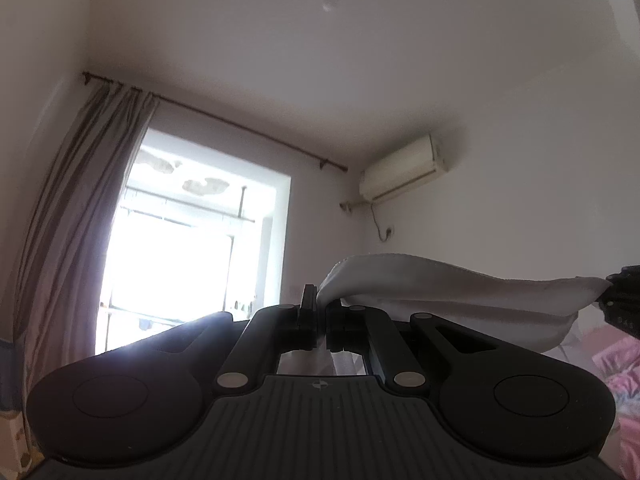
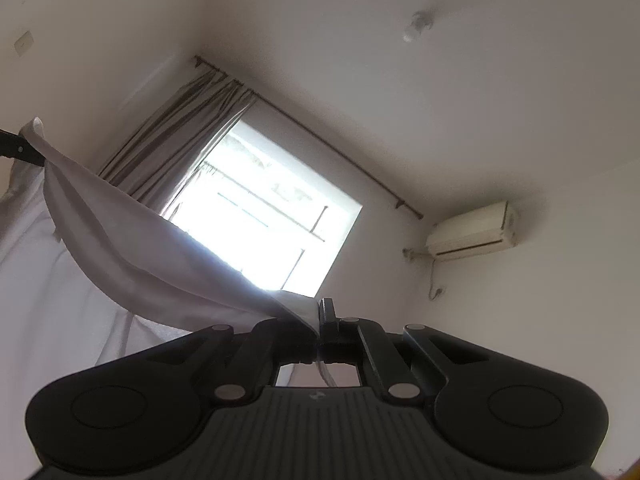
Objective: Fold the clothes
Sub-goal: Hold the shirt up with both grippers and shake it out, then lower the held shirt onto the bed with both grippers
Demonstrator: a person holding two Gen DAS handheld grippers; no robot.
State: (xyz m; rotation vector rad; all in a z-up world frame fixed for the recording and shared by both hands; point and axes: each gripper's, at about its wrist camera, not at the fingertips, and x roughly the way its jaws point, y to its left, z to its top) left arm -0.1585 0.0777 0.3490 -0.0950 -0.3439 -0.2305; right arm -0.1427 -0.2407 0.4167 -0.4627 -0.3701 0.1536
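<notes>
A white garment (image 1: 440,284) is stretched in the air between both grippers. My left gripper (image 1: 319,312) is shut on one end of it, the cloth running off to the right where the other gripper's black tip (image 1: 624,300) pinches its far corner. In the right wrist view my right gripper (image 2: 320,320) is shut on an edge of the same white garment (image 2: 132,240), which sweeps up and left to the left gripper's black finger (image 2: 20,148). More of the cloth hangs down at the left. Both grippers point upward toward the ceiling.
A bright window (image 1: 188,248) with a grey curtain (image 1: 80,220) on a rod fills the far wall. An air conditioner (image 1: 404,170) hangs on the right-hand wall. Pink patterned bedding (image 1: 620,372) shows at the lower right. A ceiling fitting (image 2: 418,26) is overhead.
</notes>
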